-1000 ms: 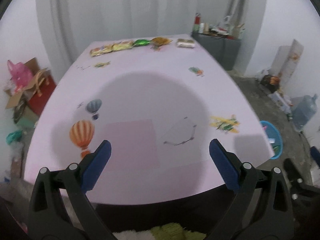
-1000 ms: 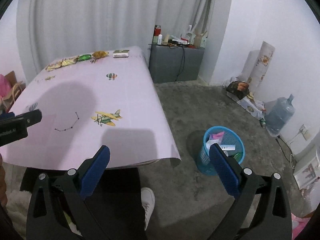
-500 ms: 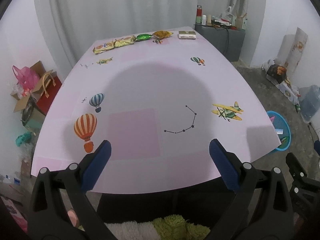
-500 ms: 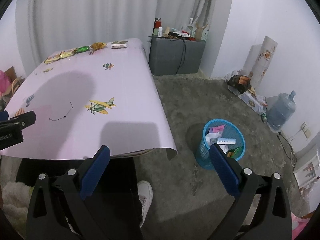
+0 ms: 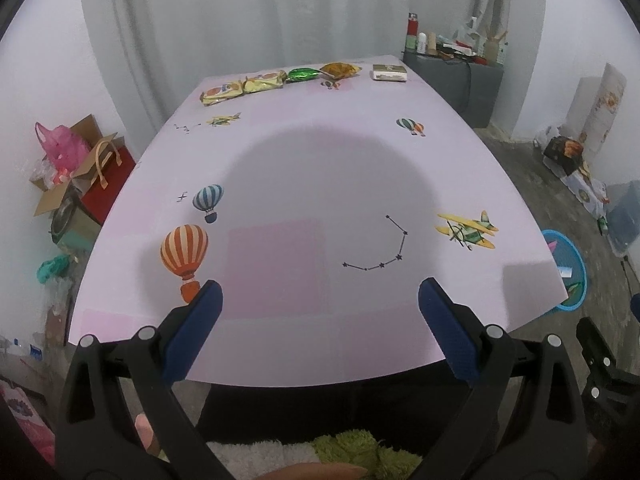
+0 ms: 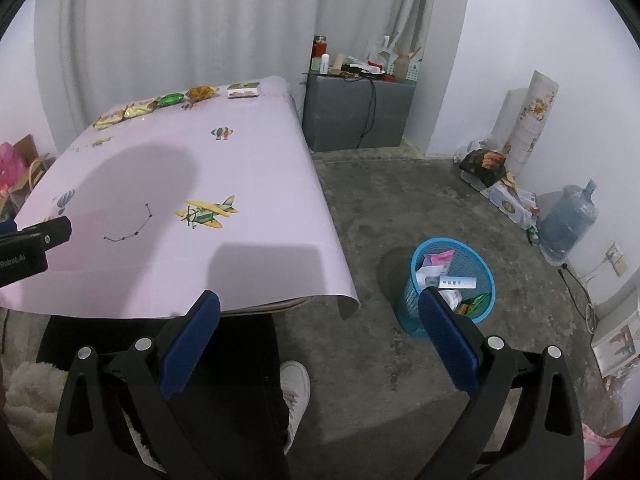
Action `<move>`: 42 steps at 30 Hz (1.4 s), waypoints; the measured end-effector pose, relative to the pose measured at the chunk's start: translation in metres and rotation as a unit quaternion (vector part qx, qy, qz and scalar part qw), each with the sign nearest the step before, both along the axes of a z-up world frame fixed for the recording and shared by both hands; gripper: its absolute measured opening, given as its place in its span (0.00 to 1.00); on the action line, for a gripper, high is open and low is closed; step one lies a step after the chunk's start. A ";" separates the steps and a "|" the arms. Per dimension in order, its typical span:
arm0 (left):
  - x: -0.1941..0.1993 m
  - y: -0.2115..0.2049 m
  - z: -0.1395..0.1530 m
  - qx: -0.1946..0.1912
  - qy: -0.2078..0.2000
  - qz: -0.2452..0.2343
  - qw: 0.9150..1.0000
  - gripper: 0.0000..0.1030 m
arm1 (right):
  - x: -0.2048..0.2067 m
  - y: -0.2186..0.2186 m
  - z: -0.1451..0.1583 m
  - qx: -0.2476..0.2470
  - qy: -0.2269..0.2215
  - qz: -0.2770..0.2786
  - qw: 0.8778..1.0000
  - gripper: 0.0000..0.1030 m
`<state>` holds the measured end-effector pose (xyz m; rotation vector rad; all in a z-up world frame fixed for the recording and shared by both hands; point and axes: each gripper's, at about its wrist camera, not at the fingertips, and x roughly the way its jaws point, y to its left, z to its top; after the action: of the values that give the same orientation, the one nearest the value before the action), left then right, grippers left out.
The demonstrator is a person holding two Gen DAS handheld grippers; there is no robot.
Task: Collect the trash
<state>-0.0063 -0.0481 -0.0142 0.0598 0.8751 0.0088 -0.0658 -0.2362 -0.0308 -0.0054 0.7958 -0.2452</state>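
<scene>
Along the far edge of the pink table (image 5: 320, 168) lies a row of trash: two yellow snack packets (image 5: 240, 87), a green wrapper (image 5: 302, 75), an orange wrapper (image 5: 340, 69) and a small white box (image 5: 389, 73). The same row shows in the right wrist view, with the green wrapper (image 6: 171, 99) and the box (image 6: 244, 89). My left gripper (image 5: 319, 300) hangs open over the table's near edge, far from the trash. My right gripper (image 6: 319, 312) is open and empty, past the table's right corner, above the floor. A blue bin (image 6: 452, 284) on the floor holds several pieces of trash.
A grey cabinet (image 6: 356, 112) with bottles stands behind the table's right end. A water jug (image 6: 568, 224), bags and a paper roll (image 6: 532, 120) line the right wall. Boxes and a pink bag (image 5: 60, 152) sit left of the table. A person's white shoe (image 6: 296, 388) is below.
The left wrist view has pulled back and steadied, so more of the table's near edge shows. The right wrist view has drifted slightly, with the blue bin now nearer the right finger.
</scene>
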 end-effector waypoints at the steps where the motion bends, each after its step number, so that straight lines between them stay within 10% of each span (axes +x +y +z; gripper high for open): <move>1: 0.000 0.000 0.000 0.000 0.000 0.001 1.000 0.91 | 0.000 0.000 0.000 -0.001 0.000 0.000 1.000 0.94; 42: 0.000 0.002 -0.001 0.002 0.007 0.006 1.000 0.91 | 0.000 -0.001 0.008 -0.003 -0.004 0.000 1.000 0.94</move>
<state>-0.0063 -0.0457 -0.0153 0.0586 0.8895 0.0212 -0.0655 -0.2376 -0.0229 -0.0097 0.7866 -0.2475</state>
